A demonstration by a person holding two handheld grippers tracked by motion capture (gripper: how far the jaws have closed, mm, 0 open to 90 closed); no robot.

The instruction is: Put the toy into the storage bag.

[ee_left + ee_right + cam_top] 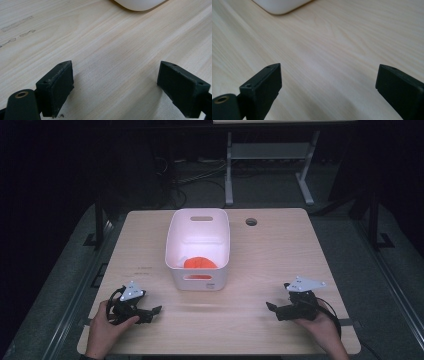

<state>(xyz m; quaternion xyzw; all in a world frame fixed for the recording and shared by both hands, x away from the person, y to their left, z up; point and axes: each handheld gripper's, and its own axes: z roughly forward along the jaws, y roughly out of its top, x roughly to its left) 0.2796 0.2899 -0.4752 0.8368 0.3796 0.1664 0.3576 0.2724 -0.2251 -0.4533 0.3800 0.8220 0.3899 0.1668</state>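
1. A white plastic bin with handle slots (198, 251) stands on the pale wooden table (270, 255), just left of centre.
2. A round orange object (199, 263) lies in the bin.
3. A round cable hole (251, 222) sits at 2 o'clock from the bin.
4. The left gripper (152, 312) rests at 7 o'clock, the right gripper (272, 307) at 4 o'clock.

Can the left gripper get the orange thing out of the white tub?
Probably yes. The left gripper is open, the white tub has no lid, and the orange thing lies uncovered inside, so it could reach in from above.
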